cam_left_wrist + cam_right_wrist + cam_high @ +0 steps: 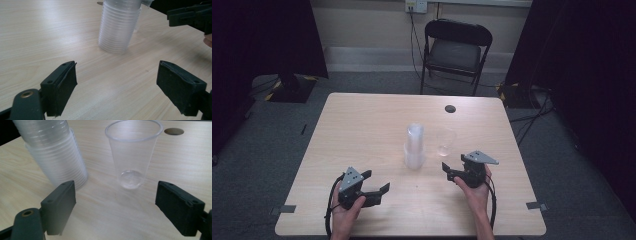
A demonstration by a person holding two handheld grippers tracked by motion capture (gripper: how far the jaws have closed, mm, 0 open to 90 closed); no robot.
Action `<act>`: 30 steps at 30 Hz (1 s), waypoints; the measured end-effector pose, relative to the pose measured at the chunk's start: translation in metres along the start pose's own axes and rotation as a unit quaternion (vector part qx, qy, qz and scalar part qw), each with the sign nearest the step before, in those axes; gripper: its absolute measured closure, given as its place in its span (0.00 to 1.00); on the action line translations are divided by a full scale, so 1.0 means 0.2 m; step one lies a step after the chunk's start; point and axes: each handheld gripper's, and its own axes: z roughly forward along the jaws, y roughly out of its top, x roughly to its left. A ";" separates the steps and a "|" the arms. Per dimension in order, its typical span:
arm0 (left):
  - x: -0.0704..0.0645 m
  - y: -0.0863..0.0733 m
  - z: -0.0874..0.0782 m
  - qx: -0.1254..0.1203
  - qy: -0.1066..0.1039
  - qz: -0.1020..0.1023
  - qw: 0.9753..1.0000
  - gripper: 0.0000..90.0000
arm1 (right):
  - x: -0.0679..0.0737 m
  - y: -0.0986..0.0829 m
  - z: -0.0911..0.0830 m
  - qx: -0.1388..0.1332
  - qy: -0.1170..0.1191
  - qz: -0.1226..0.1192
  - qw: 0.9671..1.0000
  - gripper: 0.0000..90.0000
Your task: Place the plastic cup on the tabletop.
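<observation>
Cups are what I'm working with here: a stack [414,146] of clear plastic ones standing mouth-down near the middle of the table [362,125], and a single cup [446,142] standing upright just beside it, toward the right edge, the two close but, as far as I can tell, apart. Starting at the near edge, my left gripper [373,186] hovers low by the near left part of the table, jaws spread wide with nothing between them; in the left gripper view the stack [119,26] stands ahead of it, well short of the pads. My right gripper [451,169] sits a little farther in, jaws also spread and empty, and in the right gripper view the single cup [131,155] stands right ahead between the lines of the two jaws, with the stack [53,152] off to one side. I judge that one cup has already been separated and set upright, while the rest remain nested, so most of the work is still ahead. Neither gripper touches anything now. If the job is to pull cups off one by one, the next call would be the left steadying the stack while the right takes a cup. Beyond the cups, a round cable hole [450,108] lies near the far edge, and a folding chair [456,50] stands past the table.
</observation>
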 end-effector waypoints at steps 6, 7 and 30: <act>0.02 -0.02 -0.02 0.001 0.006 -0.002 1.000 0.18 | 0.03 -0.06 -0.03 0.008 -0.004 0.005 1.000 0.19; 0.02 -0.02 -0.02 0.003 0.009 -0.003 1.000 0.18 | 0.04 -0.07 -0.04 0.006 -0.003 0.007 1.000 0.20; 0.03 -0.08 0.00 0.008 0.028 -0.007 1.000 0.18 | 0.15 -0.30 -0.24 0.005 -0.036 0.029 0.999 0.21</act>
